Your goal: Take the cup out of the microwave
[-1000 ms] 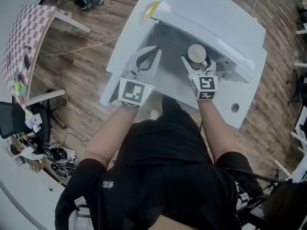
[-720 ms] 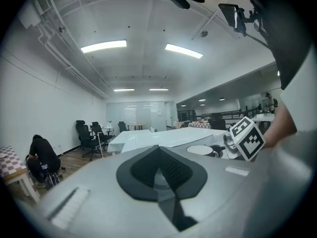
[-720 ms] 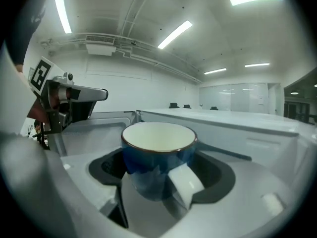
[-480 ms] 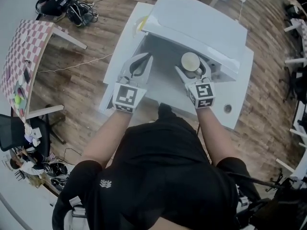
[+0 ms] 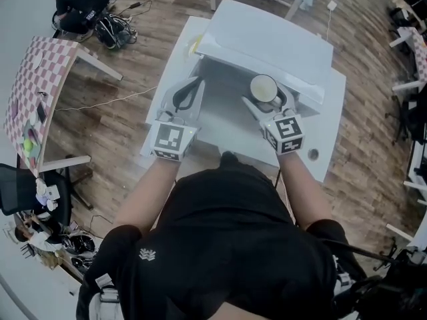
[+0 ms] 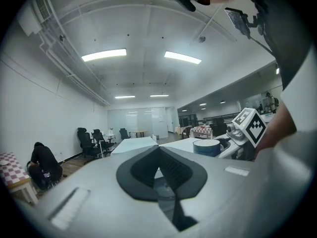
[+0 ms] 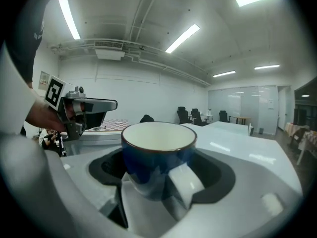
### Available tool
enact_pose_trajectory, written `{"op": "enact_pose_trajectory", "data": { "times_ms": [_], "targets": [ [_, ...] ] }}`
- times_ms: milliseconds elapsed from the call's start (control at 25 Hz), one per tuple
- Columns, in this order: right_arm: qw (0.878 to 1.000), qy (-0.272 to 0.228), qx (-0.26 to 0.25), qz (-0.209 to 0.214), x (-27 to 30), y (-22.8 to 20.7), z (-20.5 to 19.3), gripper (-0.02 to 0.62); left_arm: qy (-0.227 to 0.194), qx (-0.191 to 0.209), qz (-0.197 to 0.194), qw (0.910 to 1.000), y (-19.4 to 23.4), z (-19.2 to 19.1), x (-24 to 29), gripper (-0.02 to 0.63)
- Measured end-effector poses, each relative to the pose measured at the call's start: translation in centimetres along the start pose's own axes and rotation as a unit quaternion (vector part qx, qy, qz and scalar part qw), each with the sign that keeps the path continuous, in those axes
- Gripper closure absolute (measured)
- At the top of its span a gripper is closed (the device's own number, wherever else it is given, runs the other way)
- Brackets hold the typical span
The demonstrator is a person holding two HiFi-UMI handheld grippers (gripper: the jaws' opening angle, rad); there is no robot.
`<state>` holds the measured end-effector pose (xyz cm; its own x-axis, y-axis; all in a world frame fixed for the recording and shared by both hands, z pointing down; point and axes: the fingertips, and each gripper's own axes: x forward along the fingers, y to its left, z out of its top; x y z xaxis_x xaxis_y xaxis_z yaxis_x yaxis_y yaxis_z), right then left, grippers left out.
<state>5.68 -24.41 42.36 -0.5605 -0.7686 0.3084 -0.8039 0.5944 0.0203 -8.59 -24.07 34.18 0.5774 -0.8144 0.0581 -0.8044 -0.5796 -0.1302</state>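
We have just drawn the cup [image 5: 263,87] clear of the microwave [image 5: 267,42], task nearly done: right gripper [image 5: 268,100] clamped round it, left gripper [image 5: 185,95] closed, empty.

No legible words, brands or numbers anywhere, left marker cube [image 5: 169,141] and right marker cube [image 5: 287,133] bearing black-and-white square codes rather than letters, small white emblem [image 5: 148,255] on the black sleeve, possibly a logo, too small to read
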Motion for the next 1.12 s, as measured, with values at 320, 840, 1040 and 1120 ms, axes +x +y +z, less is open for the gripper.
{"op": "enact_pose_trajectory", "data": {
  "times_ms": [320,840,1040,1120],
  "targets": [
    [1.0,-0.013,-0.017,0.015,-1.2,0.4,4.2,0.204,-0.014,0.002,0.011,0.9998,0.9,2.9,-0.8,0.603],
    [0.999,-0.035,-0.034,0.023,-3.9,-0.9,8.9,0.204,-0.05,0.001,0.008,0.9987,0.3,9.7,-1.1,0.603],
    [0.998,-0.047,-0.02,0.021,-4.4,-1.7,10.5,0.204,-0.042,0.009,0.005,0.9991,0.9,10.5,-0.2,0.603],
    [0.998,-0.049,-0.018,0.02,-4.6,-2.6,11.1,0.204,-0.037,0.01,0.005,0.9993,0.9,10.5,0.6,0.603]
  ]
}}
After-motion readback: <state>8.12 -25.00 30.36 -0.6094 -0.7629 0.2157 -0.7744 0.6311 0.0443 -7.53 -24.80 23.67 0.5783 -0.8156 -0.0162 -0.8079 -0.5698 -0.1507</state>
